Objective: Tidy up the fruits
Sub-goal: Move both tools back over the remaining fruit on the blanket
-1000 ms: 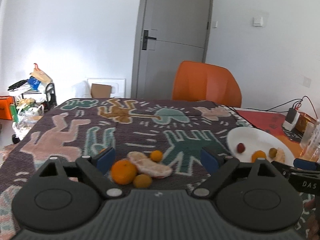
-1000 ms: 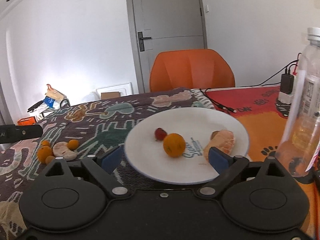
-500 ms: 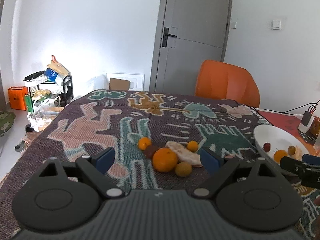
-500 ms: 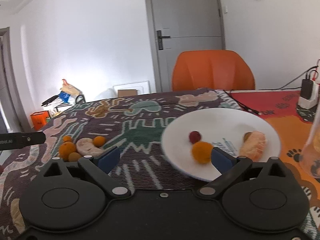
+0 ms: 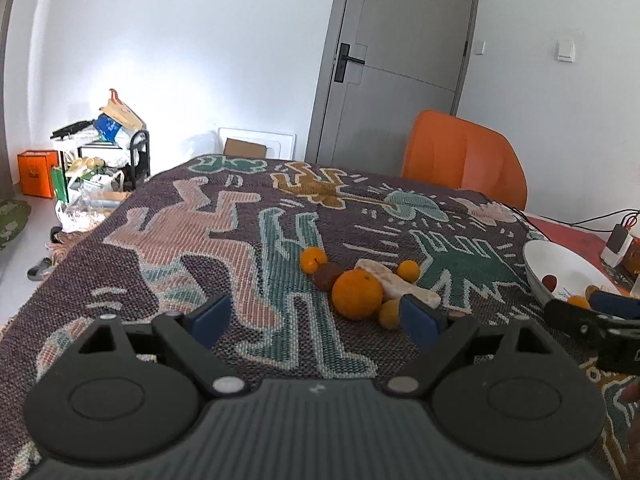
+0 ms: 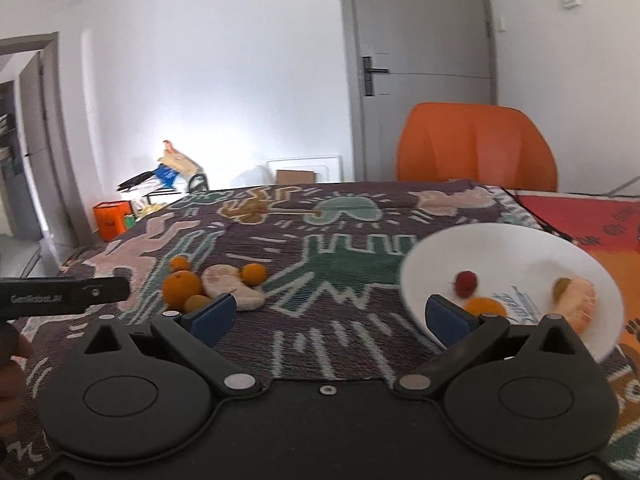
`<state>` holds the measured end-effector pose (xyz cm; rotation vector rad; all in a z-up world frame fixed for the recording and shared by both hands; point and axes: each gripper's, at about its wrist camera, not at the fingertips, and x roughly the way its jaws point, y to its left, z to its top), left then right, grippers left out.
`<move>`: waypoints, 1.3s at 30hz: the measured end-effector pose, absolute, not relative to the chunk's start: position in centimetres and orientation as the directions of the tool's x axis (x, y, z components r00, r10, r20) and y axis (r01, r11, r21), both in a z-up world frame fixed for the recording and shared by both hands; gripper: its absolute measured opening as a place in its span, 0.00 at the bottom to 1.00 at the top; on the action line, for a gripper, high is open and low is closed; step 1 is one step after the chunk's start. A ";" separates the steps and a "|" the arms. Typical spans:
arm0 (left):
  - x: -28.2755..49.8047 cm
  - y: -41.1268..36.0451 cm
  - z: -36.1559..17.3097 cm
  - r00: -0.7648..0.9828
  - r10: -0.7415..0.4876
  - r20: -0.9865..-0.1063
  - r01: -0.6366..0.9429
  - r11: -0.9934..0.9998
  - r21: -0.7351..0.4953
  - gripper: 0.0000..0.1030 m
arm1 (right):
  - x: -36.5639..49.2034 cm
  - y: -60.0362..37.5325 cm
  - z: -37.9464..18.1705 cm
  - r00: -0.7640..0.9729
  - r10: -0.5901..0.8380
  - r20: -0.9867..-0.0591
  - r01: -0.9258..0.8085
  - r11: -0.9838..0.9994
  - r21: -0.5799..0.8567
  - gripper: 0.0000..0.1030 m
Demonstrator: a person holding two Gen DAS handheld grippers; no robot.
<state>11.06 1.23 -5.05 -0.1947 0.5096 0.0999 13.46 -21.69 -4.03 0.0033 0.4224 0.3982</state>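
- Loose fruit pile on the patterned tablecloth [image 5: 240, 248], roughly mid-table: big orange [image 5: 357, 294] in front, small yellowish fruit [image 5: 390, 314] touching it on its right, dark brown round fruit [image 5: 326, 275] just behind it.
- Two small orange fruits in the same pile: one at back left [image 5: 313, 260], one at back right [image 5: 408, 271].
- Pale peeled piece [image 5: 394, 288] lies flat between them, touching the big orange. Can't tell what fruit it is.
- White plate [image 6: 500, 248] sits to the right of the pile, well apart from it, at the tablecloth's right edge.
- On the plate: small red fruit [image 6: 466, 283], small orange fruit [image 6: 485, 306] partly behind the gripper finger, peeled orange segments [image 6: 578, 302] with a brownish fruit [image 6: 561, 287] touching them.
- Progress, my read: about four pieces plated, six left on the cloth. Under halfway if the plate is the goal.
- Left gripper [image 5: 316, 316]: jaws wide apart, nothing between them, aimed left of the pile; its right pad sits just in front of the yellowish fruit.
- Right gripper [image 6: 332, 318]: jaws wide apart, empty, pointing at cloth between pile and plate.
- Next likely a pick from the pile; the big orange is nearest and easiest. Round fruit may roll when nudged.
- Background: orange chair [image 5: 464, 160] behind table, grey door [image 5: 400, 60], cluttered cart [image 5: 100, 148] at left wall.
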 end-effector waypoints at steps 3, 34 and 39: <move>11.0 1.6 -5.3 0.866 0.050 -0.498 -0.148 0.976 -0.159 0.86 | 13.7 -20.7 -4.2 0.820 0.402 -0.408 -0.405 0.911 0.084 1.00; 10.8 7.0 -6.0 0.860 0.090 -0.502 -0.200 0.965 -0.170 0.77 | 17.0 -11.7 -6.1 0.652 0.553 -0.519 -0.591 0.799 0.109 0.44; 10.9 7.1 -5.9 0.860 0.091 -0.502 -0.200 0.965 -0.167 0.77 | 17.6 -11.3 -6.5 0.650 0.544 -0.530 -0.583 0.805 0.110 0.34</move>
